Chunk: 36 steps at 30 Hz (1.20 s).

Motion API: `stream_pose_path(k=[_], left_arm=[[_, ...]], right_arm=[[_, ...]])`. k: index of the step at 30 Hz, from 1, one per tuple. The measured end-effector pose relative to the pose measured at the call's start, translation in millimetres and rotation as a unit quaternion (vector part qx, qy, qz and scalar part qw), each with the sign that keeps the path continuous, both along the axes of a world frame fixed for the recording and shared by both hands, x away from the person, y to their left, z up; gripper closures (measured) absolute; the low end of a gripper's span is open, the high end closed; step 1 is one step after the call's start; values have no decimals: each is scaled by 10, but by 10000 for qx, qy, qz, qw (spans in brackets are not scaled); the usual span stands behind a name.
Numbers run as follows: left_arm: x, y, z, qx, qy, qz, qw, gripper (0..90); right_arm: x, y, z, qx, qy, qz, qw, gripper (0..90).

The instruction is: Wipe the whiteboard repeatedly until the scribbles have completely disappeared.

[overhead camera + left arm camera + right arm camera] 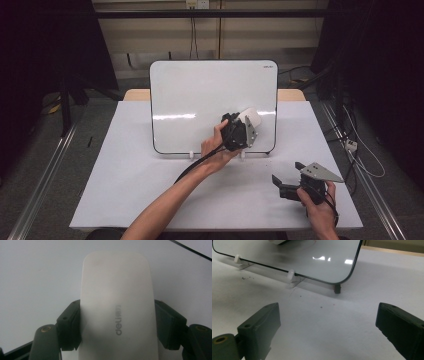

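A white whiteboard (200, 100) stands tilted on small feet at the middle of the table. My left gripper (246, 121) is held up against its lower right part, shut on a white eraser (251, 117) with grey lettering; in the left gripper view the eraser (117, 310) sits between both black pads, its face against the board. My right gripper (286, 179) rests low on the table at the front right, jaws wide open with nothing between them. In the right gripper view the board's lower corner (347, 277) lies ahead of the open jaws.
White sheet covers the table (130, 180). Small white clips (291, 275) and a dark foot (337, 288) hold the board's bottom edge. A cable (192, 167) trails from the left gripper along the forearm. Metal rails run along both sides of the table.
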<state>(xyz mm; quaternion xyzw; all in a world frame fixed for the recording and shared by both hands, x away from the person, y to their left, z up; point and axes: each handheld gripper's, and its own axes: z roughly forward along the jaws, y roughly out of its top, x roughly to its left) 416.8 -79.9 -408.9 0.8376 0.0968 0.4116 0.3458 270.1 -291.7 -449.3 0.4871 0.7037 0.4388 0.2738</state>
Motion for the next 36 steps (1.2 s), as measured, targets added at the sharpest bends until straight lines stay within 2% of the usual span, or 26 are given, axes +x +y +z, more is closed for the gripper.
stream_pose_path(k=[5,12,15,18,22,29,36], left_arm=[[-113,-57,-116,236,-7,-197,9995,310],[-265,-2,-272,677,-34,-489,9965,310],[-290,17,-289,664,-61,-452,9968,311],[-286,51,-283,653,-7,-428,9969,311],[-259,178,-255,627,70,-315,9975,311],[-202,563,-202,402,70,90,9991,311],[-95,1016,-97,83,207,545,9983,311]], right_arm=[[0,13,3,-9,10,3,10000,55],[-8,6,5,-1,0,12,10000,54],[-7,4,2,3,9,15,10000,55],[-14,3,7,6,-5,17,10000,55],[-17,-4,5,10,-5,2,10000,55],[-20,2,8,5,-2,8,10000,54],[-10,6,3,-13,0,6,10000,55]])
